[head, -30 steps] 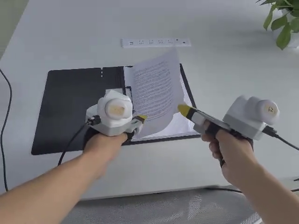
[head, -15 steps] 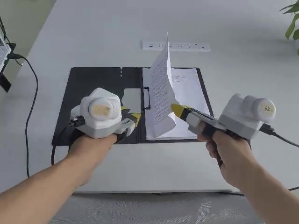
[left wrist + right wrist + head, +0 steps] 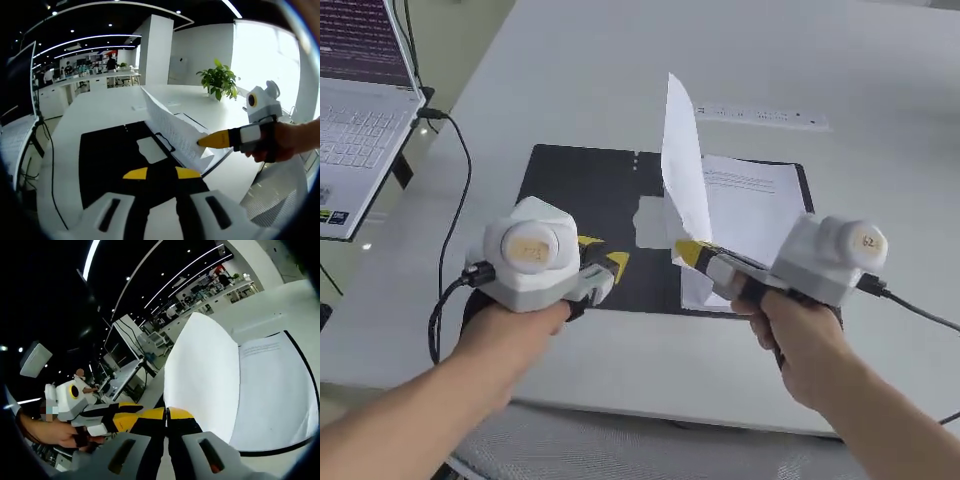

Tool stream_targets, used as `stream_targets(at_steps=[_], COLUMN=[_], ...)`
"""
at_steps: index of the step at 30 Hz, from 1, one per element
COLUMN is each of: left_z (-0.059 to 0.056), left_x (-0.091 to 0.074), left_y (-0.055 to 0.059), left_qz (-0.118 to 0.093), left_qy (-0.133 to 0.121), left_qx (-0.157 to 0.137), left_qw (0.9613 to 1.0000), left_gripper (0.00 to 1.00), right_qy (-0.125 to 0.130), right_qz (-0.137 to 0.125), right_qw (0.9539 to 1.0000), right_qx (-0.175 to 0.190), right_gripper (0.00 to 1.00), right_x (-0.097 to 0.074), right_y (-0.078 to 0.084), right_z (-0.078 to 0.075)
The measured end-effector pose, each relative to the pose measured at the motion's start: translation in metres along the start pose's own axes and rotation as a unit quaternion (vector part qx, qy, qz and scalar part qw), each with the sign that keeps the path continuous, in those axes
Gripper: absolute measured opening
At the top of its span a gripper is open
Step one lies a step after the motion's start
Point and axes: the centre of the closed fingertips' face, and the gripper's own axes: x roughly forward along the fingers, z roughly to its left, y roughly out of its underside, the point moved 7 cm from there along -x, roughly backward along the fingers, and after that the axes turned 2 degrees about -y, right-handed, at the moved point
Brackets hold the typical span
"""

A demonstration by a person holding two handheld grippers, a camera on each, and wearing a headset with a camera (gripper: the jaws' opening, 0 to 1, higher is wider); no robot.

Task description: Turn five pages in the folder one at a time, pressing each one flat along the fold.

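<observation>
On the worktop [image 3: 620, 80], the right gripper [image 3: 682, 250] pinched a page [image 3: 682, 160] upright mid-turn (left gripper [image 3: 605, 255] fingers [image 3: 618, 264] apart, empty); flattening it leftward seemed due.

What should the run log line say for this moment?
step: page turn | right gripper: shut on page, page upright | left gripper: open, over folder left cover | fold press: not yet done

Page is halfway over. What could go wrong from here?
The page stands upright, pinched at its lower edge by the right gripper; a hard pull could tear or crease it. The left gripper hovers open above the folder; released too early, the page may flop back.
</observation>
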Motion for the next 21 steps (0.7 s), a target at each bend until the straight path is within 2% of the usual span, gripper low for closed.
stream_targets(at_steps=[12,21], left_z=[0.028,0.047], left_x=[-0.035,-0.056], left_y=[0.008,0.024], left_qz=[-0.006,0.005], left_qy=[-0.023,-0.043], left_qx=[-0.020,-0.030], left_qw=[0.9995,0.9986], left_gripper=[0.20,0.20], right_qy=[-0.004,0.008], right_qz=[0.052,0.091], right_qw=[0.9986,0.9958], right_qx=[-0.007,-0.011], right_gripper=[0.00,0.00], right_x=[0.044,0.074], right_y=[0.030,0.052], right_z=[0.009,0.007])
